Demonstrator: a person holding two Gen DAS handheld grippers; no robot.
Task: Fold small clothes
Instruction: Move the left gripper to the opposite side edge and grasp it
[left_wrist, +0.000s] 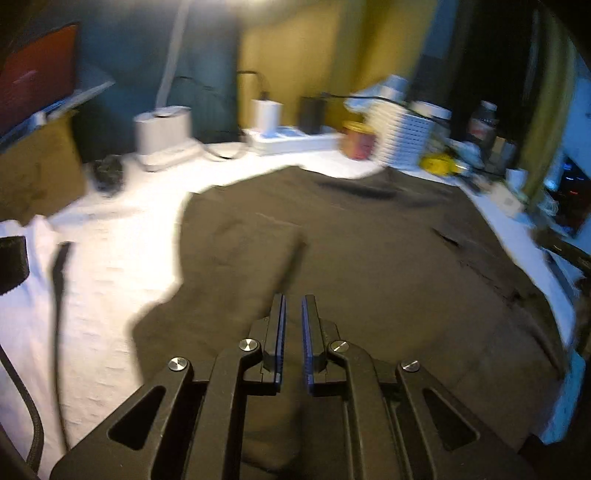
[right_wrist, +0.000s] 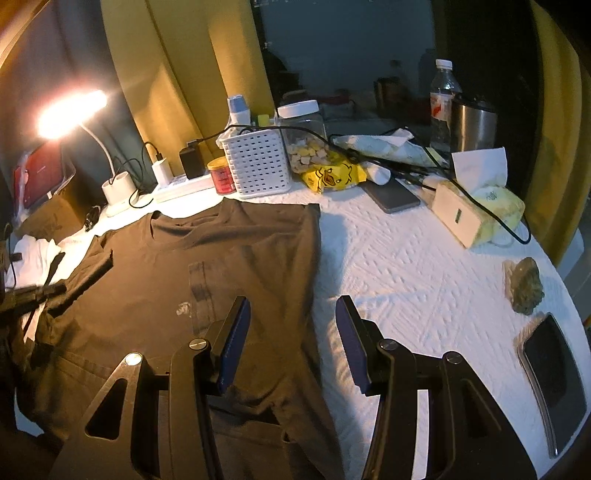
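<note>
Left gripper (left_wrist: 293, 299): jaws almost together, pinching a raised fold of the dark shirt (left_wrist: 369, 258), with more cloth bunched under the gripper body. View blurred. Also seen as a dark blur at the left edge of the right wrist view, beside the shirt's sleeve.

Right gripper (right_wrist: 291, 299): jaws wide apart, holding nothing. Hovers over the shirt's right edge, 1 finger above the cloth, the other above the white cover (right_wrist: 406, 258).

Shirt (right_wrist: 240, 251): lies mostly flat on the white cover, collar toward the far clutter, right side folded in to a straight edge, left sleeve lifted and rumpled near the left gripper.

Beyond the collar: red can (right_wrist: 221, 175), white basket (right_wrist: 258, 166), lit lamp (right_wrist: 70, 110). To the right, well apart from the shirt: tissue pack (right_wrist: 498, 206) and phone (right_wrist: 554, 380) near the table's edge.
</note>
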